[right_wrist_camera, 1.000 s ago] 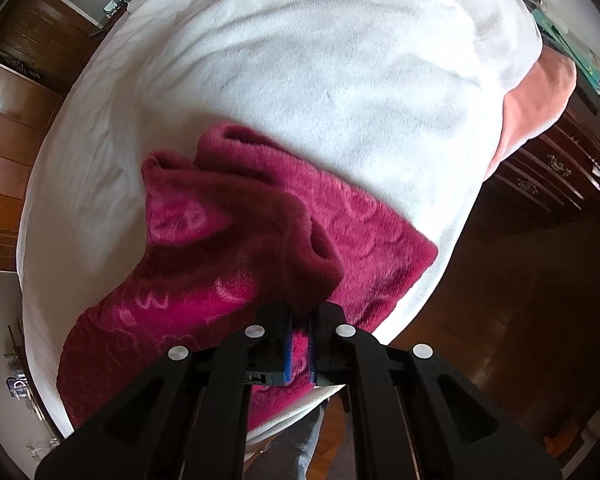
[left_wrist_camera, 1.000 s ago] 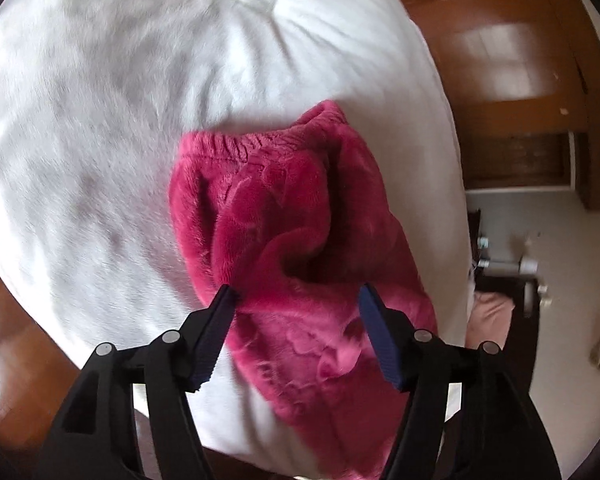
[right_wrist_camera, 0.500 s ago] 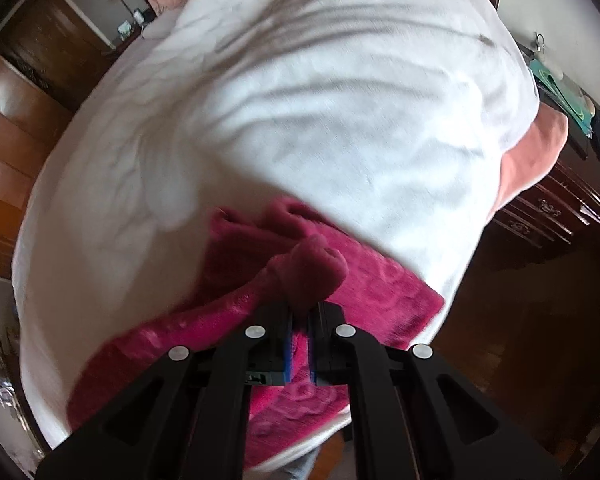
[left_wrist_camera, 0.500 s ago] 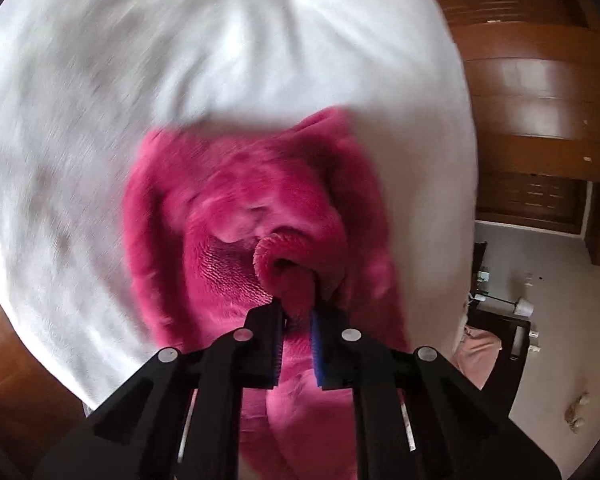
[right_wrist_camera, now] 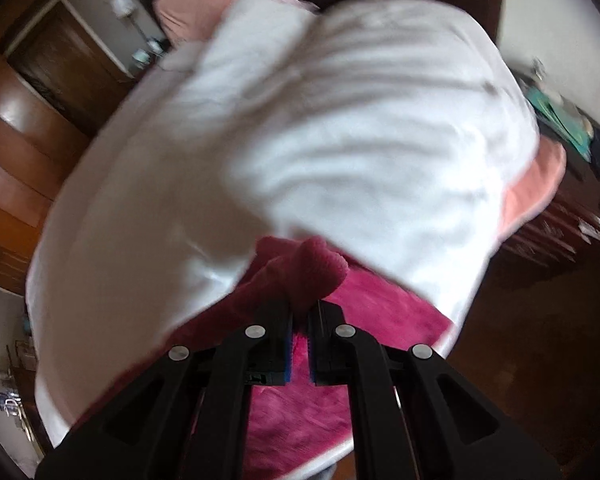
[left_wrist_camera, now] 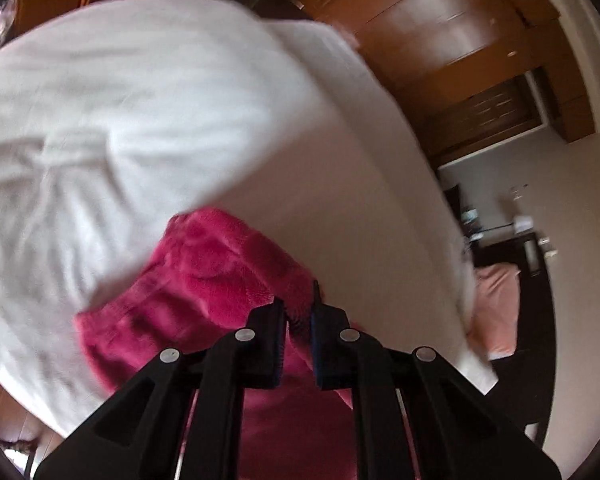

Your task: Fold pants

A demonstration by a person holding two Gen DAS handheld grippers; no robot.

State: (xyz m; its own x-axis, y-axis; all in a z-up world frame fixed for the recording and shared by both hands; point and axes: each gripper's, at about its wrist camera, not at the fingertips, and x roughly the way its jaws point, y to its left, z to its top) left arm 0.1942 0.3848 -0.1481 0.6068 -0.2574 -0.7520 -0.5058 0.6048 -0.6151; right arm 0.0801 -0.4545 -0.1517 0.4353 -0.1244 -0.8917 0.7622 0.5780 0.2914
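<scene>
The magenta fleece pants (left_wrist_camera: 204, 280) lie on a white blanket (left_wrist_camera: 140, 120) near the bed's front edge. My left gripper (left_wrist_camera: 299, 312) is shut on a fold of the pants and holds it up off the bed. In the right wrist view the pants (right_wrist_camera: 380, 312) spread below and to the right. My right gripper (right_wrist_camera: 300, 316) is shut on a bunched roll of the pants (right_wrist_camera: 312, 272). Both views are blurred by motion.
The white blanket (right_wrist_camera: 340, 140) covers the bed. A pink pillow (right_wrist_camera: 196, 8) lies at the far end, and pink bedding (right_wrist_camera: 540, 188) shows at the right edge. Wooden wardrobes (left_wrist_camera: 460, 60) and dark furniture (right_wrist_camera: 560, 240) flank the bed.
My left gripper closed on a fold of the pants and lifted it. Both grippers have pulled back towards the bed's near edge, drawing the pants with them.
</scene>
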